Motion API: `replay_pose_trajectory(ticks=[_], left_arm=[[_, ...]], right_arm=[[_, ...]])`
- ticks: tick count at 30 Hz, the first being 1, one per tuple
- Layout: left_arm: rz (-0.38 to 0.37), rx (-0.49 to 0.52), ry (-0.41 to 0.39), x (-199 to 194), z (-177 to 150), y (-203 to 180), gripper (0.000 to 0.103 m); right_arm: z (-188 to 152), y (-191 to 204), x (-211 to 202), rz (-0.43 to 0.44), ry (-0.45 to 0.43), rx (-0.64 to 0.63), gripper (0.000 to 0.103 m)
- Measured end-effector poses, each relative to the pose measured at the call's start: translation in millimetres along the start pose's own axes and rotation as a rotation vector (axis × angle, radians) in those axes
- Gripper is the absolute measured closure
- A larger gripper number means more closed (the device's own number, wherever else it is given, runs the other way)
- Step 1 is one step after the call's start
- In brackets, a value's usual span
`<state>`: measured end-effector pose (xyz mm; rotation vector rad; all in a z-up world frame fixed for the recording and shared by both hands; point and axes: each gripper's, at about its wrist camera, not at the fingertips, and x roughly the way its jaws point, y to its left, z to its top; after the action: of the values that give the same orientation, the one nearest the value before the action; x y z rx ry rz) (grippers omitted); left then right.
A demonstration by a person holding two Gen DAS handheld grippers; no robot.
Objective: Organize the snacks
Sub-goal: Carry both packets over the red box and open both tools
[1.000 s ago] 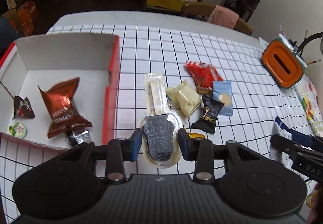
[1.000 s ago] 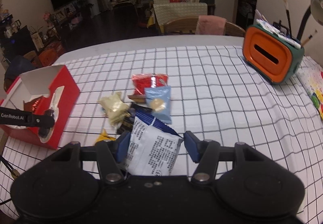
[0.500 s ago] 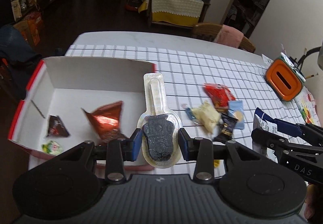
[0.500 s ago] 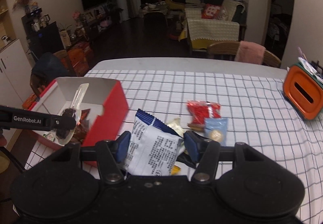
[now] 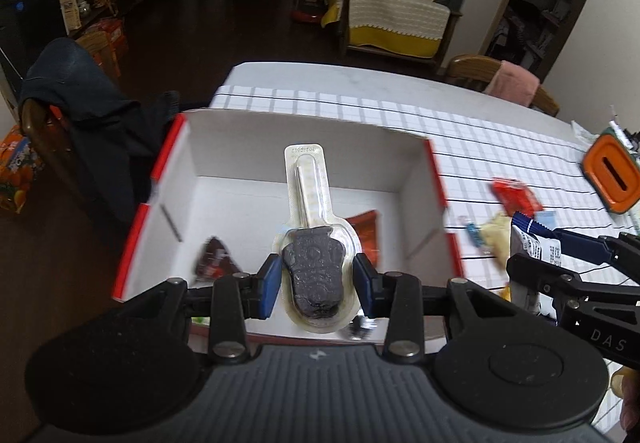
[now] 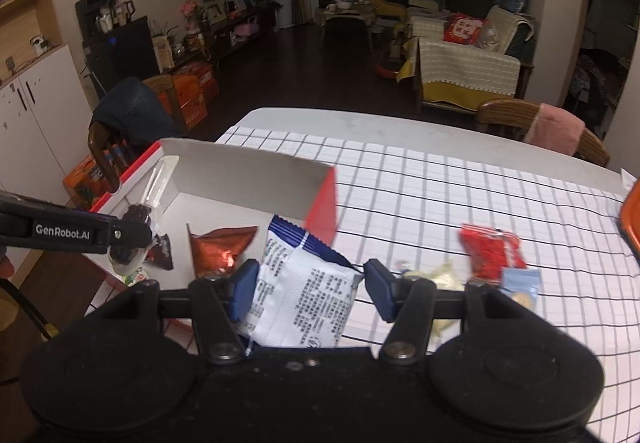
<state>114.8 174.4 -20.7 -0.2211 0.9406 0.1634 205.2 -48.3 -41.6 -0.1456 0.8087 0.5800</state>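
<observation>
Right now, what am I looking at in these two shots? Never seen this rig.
No robot here: a person holds a two-finger clamp in each hand, each with a wide-angle camera looking along its fingers. One picture is from the left clamp, one from the right.

The left gripper is shut on a dark lollipop in clear packaging, above a red and white box that already holds a copper-red wrapper and a small dark one.

The right gripper is shut on a white and blue packet, near the box's right side.

On the checked tablecloth lie loose snacks: a red packet, a pale blue one and a yellowish one. An orange holder stands at the far right.
</observation>
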Motion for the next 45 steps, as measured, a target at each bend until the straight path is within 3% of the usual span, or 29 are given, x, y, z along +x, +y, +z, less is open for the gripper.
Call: replay_pose_trajectory(ticks=[12,20,33,38,45], left_arm=[[0.090,0.035,0.050,37.8,8.1,57.1,0.065],[0.086,0.066,0.087,61.1,9.6,72.3,0.065],[0.072,0.153,0.125,85.3,-0.3,64.9,0.065],[0.118,0.220,0.136,91.3,-1.3,51.1,0.065],[0.130,0.237,0.165,94.6,2.0,48.0,0.065]], right_arm=[[10.9,63.5,60.3,0.009,0.064,-0.077,0.046],[12.5,96.8,91.2,0.004,0.102,-0.139,0.046],[28.4,106.1,132.5,-0.032,0.115,-0.182,0.048],[34.6,108.3,143.3,-0.015,0.151,-0.200,0.048],[41.2,113.4,150.8,-0.014,0.185,-0.223,0.046]])
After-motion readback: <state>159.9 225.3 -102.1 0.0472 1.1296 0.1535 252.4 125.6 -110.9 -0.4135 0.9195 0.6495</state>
